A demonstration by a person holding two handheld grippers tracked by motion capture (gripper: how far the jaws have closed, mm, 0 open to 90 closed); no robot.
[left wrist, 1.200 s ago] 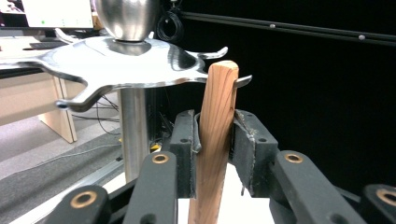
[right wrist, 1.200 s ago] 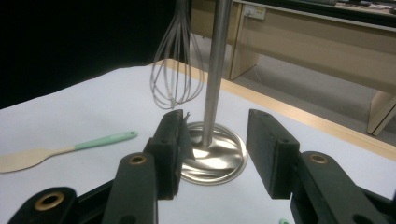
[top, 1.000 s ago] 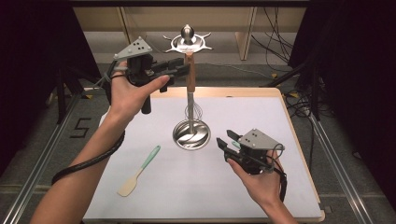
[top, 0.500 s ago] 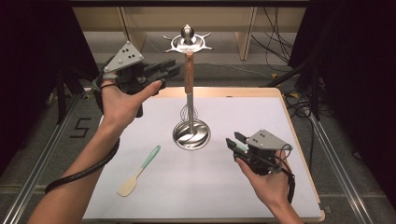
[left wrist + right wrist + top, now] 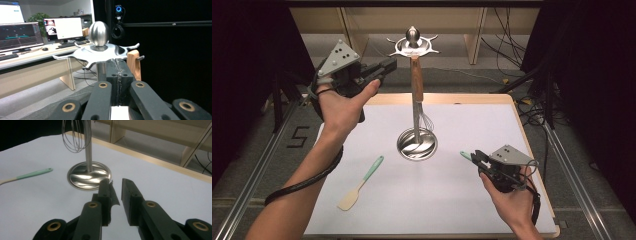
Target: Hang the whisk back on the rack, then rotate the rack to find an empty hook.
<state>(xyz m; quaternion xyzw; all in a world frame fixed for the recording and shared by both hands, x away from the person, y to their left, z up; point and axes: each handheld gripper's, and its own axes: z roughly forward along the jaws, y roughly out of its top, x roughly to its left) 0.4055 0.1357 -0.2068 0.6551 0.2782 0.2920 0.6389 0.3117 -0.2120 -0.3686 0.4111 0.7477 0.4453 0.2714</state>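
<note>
High view: left gripper point(image 5: 384, 67) jaws had just closed empty at stand's point(image 5: 417, 145) 10 o'clock; right gripper point(image 5: 475, 156) narrowing, empty. Risk: tipping stand, whisk point(image 5: 426, 120) drops.

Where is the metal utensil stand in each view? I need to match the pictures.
High view: utensil stand in the centre, round base low, hook crown at the top.
Left gripper view: its knob and crown, upper centre.
Right gripper view: its base and pole, left of centre.
Shared landmark: the whisk hanging on it, seen as a wooden handle or as wire loops.
</note>
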